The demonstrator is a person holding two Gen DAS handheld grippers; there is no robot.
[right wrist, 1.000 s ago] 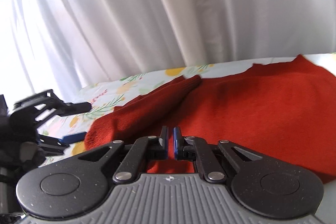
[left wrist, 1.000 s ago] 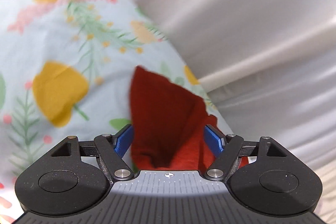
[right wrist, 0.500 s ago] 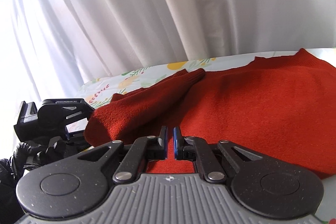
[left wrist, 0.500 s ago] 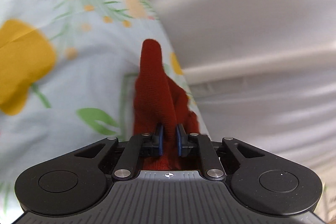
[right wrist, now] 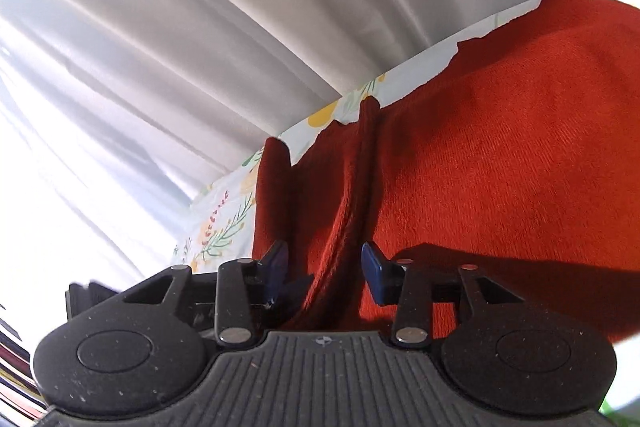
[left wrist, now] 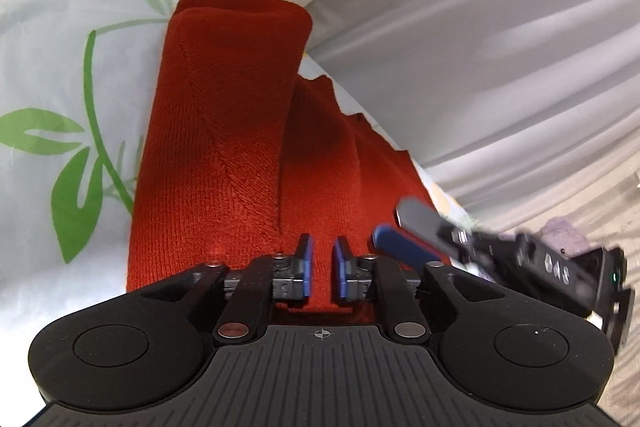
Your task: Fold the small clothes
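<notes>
A red knit garment point(left wrist: 224, 155) lies on the floral sheet point(left wrist: 60, 75), one sleeve folded over its body. My left gripper point(left wrist: 321, 269) has its blue pads closed to a narrow gap on the red fabric at the garment's near edge. In the right wrist view the garment point(right wrist: 500, 167) spreads to the right, with a raised ridge of cloth point(right wrist: 352, 195) running toward me. My right gripper point(right wrist: 325, 267) is open, its pads either side of that ridge. The right gripper also shows in the left wrist view point(left wrist: 404, 231), blurred.
White curtains point(left wrist: 460, 39) hang right behind the bed's far edge and also fill the upper left of the right wrist view point(right wrist: 180, 47). A lilac cloth point(left wrist: 560, 231) lies on the floor at far right. Striped items point(right wrist: 12, 367) sit at the lower left.
My left gripper, shut on the sleeve, has carried it over onto the garment body. My right gripper has opened from shut and tilted; a ridge of fabric now lies between its pads.
</notes>
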